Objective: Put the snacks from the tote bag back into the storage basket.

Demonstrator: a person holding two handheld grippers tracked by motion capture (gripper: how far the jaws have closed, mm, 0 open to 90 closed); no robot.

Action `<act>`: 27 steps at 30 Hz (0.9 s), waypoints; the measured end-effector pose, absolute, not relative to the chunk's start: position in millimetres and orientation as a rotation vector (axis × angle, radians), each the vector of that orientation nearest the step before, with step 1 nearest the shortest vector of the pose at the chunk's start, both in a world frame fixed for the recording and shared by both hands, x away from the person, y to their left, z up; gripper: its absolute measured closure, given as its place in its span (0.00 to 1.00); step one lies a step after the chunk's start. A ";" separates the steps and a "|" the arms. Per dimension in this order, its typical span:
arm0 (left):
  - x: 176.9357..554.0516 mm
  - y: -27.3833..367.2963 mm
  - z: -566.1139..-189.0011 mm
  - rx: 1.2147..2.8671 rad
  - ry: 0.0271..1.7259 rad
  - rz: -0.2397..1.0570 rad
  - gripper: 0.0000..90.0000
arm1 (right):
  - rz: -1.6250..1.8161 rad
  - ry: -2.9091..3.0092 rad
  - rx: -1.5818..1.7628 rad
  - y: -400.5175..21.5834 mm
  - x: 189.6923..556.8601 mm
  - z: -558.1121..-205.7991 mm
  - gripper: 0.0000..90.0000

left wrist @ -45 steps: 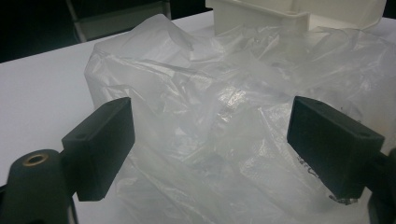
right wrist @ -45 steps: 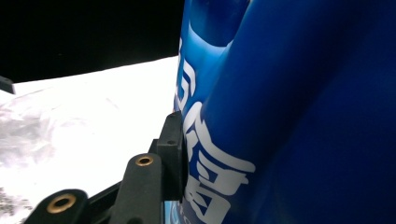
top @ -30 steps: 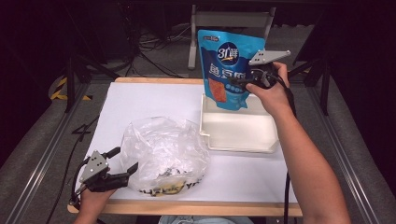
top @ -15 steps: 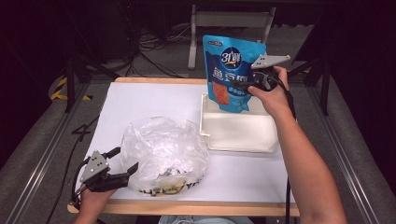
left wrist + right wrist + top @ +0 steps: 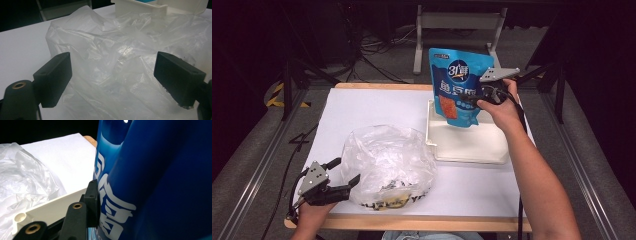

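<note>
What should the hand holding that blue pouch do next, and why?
Probably lower it a little more and let go: the right gripper is shut on the blue pouch, which hangs upright right above the white tray, not yet resting inside.

The blue pouch is glossy plastic film, standing in a smooth, matt white plastic tray. Beside the tray, a thin clear plastic bag lies crinkled and shiny on matt white paper over a wooden table.
</note>
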State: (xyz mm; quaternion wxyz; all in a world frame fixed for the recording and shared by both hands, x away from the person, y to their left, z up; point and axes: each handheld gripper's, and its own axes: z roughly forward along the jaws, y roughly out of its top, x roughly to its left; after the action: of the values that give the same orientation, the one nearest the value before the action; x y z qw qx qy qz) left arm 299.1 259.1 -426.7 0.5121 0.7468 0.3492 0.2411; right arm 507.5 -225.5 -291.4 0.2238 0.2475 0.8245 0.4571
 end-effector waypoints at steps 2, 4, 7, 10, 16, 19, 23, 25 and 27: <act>299.1 259.0 -426.7 1.797 0.840 0.581 0.17 | 1.263 2.279 0.684 -225.5 508.0 -294.9 0.68; 299.1 259.2 -426.7 1.796 0.841 0.582 0.17 | 1.258 2.282 0.684 -225.5 508.9 -299.4 0.68; 299.1 259.4 -426.8 1.796 0.841 0.581 0.17 | 1.246 2.294 0.686 -224.7 509.8 -305.3 0.68; 299.1 259.7 -426.7 1.794 0.842 0.582 0.17 | 1.250 2.291 0.686 -224.2 510.0 -310.3 0.68; 299.1 259.9 -426.7 1.796 0.842 0.583 0.17 | 1.237 2.312 0.685 -224.5 511.1 -321.2 0.68; 299.2 259.8 -426.7 1.796 0.842 0.583 0.17 | 1.232 2.321 0.677 -224.5 511.5 -323.7 0.68; 299.3 259.8 -426.8 1.796 0.843 0.581 0.17 | 1.231 2.325 0.669 -224.7 511.5 -327.1 0.67; 299.2 259.8 -426.8 1.797 0.843 0.581 0.17 | 1.231 2.325 0.669 -225.9 511.4 -330.0 0.67; 299.2 259.6 -426.9 1.796 0.843 0.582 0.17 | 1.243 2.323 0.675 -228.7 511.4 -331.9 0.66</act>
State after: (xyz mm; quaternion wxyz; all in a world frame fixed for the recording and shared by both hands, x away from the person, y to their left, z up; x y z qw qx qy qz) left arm 299.2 259.6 -426.9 0.5114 0.7465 0.3505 0.2417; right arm 511.4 -228.7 -331.9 0.2092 0.2426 0.8352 0.4470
